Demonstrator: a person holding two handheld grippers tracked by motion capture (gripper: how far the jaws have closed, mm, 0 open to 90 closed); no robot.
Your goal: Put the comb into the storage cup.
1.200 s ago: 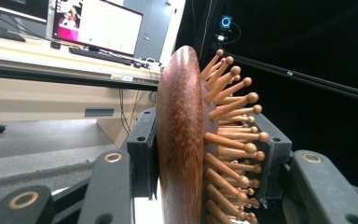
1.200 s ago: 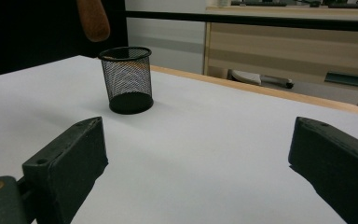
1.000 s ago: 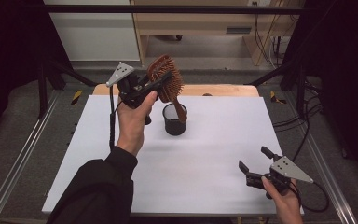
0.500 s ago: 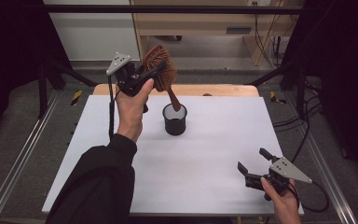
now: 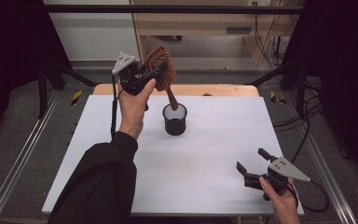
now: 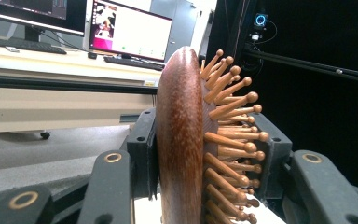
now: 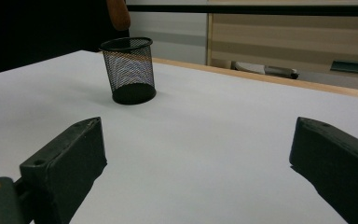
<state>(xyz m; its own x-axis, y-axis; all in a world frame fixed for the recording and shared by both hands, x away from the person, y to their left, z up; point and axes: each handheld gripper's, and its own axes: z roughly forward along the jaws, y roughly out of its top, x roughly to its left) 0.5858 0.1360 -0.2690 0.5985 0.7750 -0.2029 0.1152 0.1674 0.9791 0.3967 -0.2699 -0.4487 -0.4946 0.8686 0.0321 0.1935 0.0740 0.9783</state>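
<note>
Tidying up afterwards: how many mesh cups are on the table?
1. The mesh cup stands upright near the middle of the white table, toward its far side; the brush hangs above it.

hairbrush: reddish-brown wood | cup: black mesh | table: white

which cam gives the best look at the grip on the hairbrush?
Left gripper view: the pads clamp the hairbrush head, back on one side, bristles on the other. High view shows the left gripper holding it above the mesh cup. Right gripper view catches just its handle tip.
</note>
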